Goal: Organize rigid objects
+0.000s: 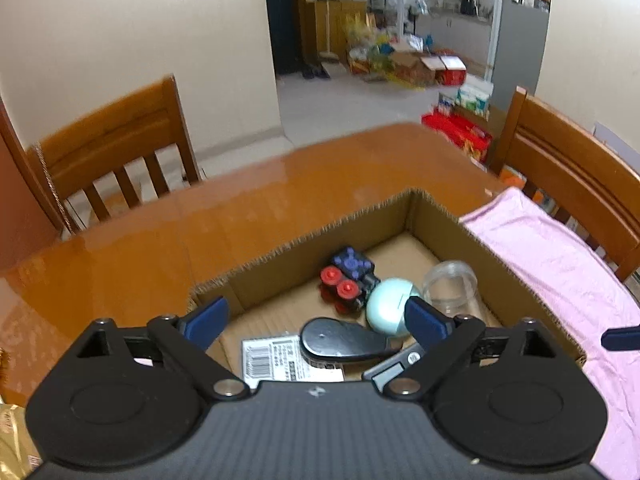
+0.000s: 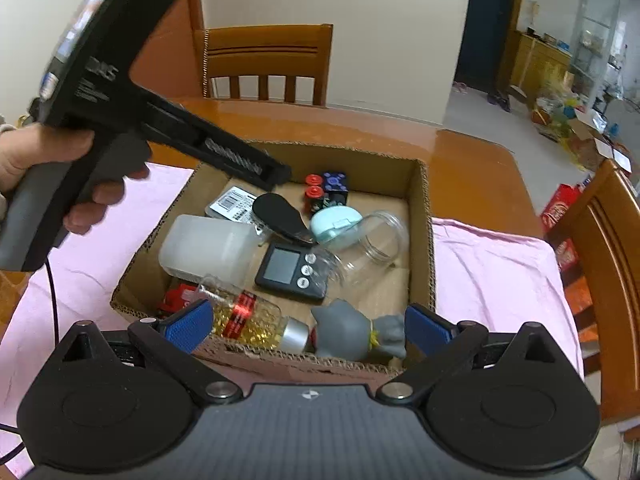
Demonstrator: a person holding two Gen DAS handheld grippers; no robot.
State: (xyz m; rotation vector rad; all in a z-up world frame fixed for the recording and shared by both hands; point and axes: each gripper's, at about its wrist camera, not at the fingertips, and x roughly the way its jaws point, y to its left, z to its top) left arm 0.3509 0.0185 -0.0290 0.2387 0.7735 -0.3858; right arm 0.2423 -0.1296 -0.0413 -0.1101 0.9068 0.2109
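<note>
An open cardboard box [image 2: 421, 216] [image 1: 440, 216] sits on a pink cloth and holds several rigid items. Inside lie a blue-and-red toy block [image 1: 349, 278] [image 2: 328, 190], a mint round case [image 1: 390, 306] [image 2: 334, 226], a clear jar [image 1: 450, 286] [image 2: 374, 242], a black flat tool [image 1: 340, 338] [image 2: 280, 214], a small digital scale [image 2: 290, 268], a white plastic container [image 2: 208, 248], a bottle of yellow capsules [image 2: 248, 318] and a grey toy figure [image 2: 352, 332]. My left gripper [image 1: 316, 322] hangs open over the box, nothing between its blue pads. My right gripper [image 2: 308, 330] stands open at the box's near wall, empty.
The pink cloth [image 2: 492, 268] covers the glossy wooden table [image 1: 160, 232] around the box. Wooden chairs [image 1: 116, 148] [image 2: 266, 66] [image 1: 580, 176] stand at the table's edges. A hand [image 2: 52, 160] holds the left gripper's handle over the box's left side. A gold packet [image 1: 12, 440] lies at the near left.
</note>
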